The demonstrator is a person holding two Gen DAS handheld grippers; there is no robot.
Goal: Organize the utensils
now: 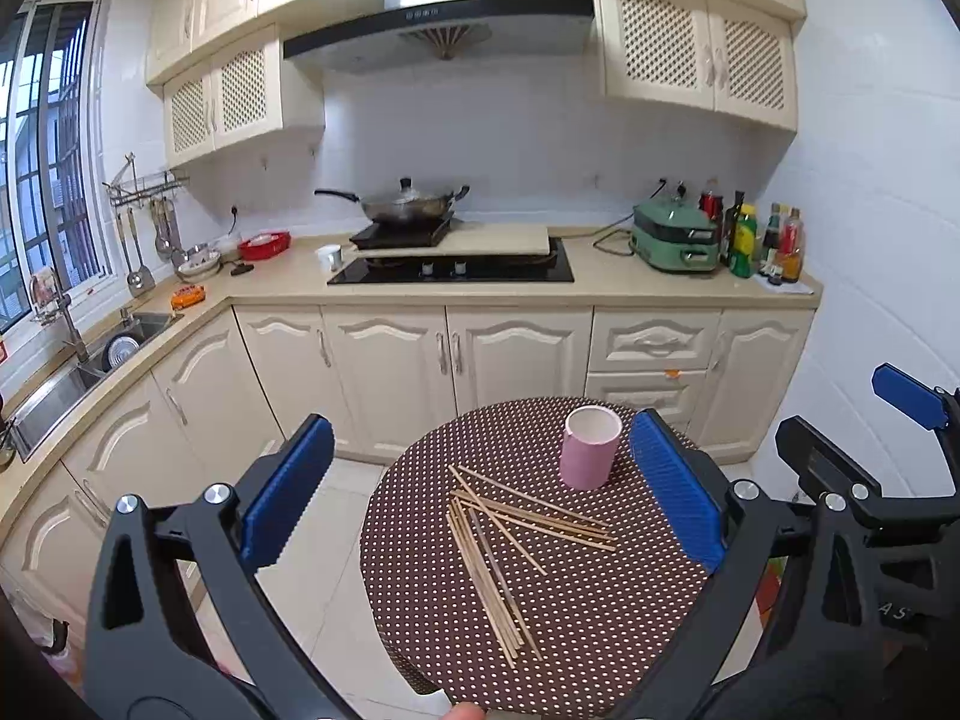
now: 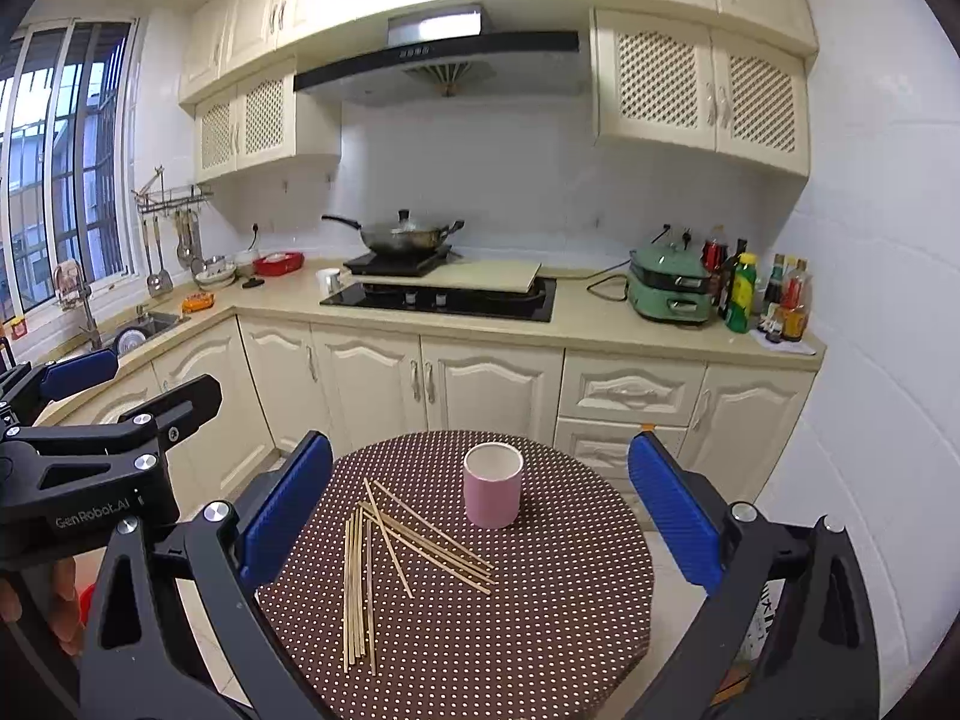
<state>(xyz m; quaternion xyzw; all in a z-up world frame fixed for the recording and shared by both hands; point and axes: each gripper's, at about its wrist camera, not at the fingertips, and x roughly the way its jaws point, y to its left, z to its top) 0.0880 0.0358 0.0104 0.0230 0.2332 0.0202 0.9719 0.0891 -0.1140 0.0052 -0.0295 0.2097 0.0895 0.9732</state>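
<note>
Several thin wooden chopsticks [image 1: 510, 540] lie scattered on a round table [image 1: 600, 630] with a brown polka-dot cloth. A pink cup [image 1: 590, 447] stands upright behind them, empty as far as I can see. My left gripper [image 1: 480, 498] is open and empty, held above the table's near side. In the right wrist view the chopsticks [image 2: 390, 552], the cup [image 2: 492, 485] and the table [image 2: 540, 630] show again. My right gripper [image 2: 480, 504] is open and empty above the table. Each gripper appears at the edge of the other's view.
Cream kitchen cabinets [image 1: 456, 354] stand close behind the table. The counter carries a hob with a wok [image 1: 408, 204], a green appliance [image 1: 675, 237] and bottles [image 1: 762, 240]. A sink [image 1: 78, 366] is at the left. Tiled floor [image 1: 336, 570] lies left of the table.
</note>
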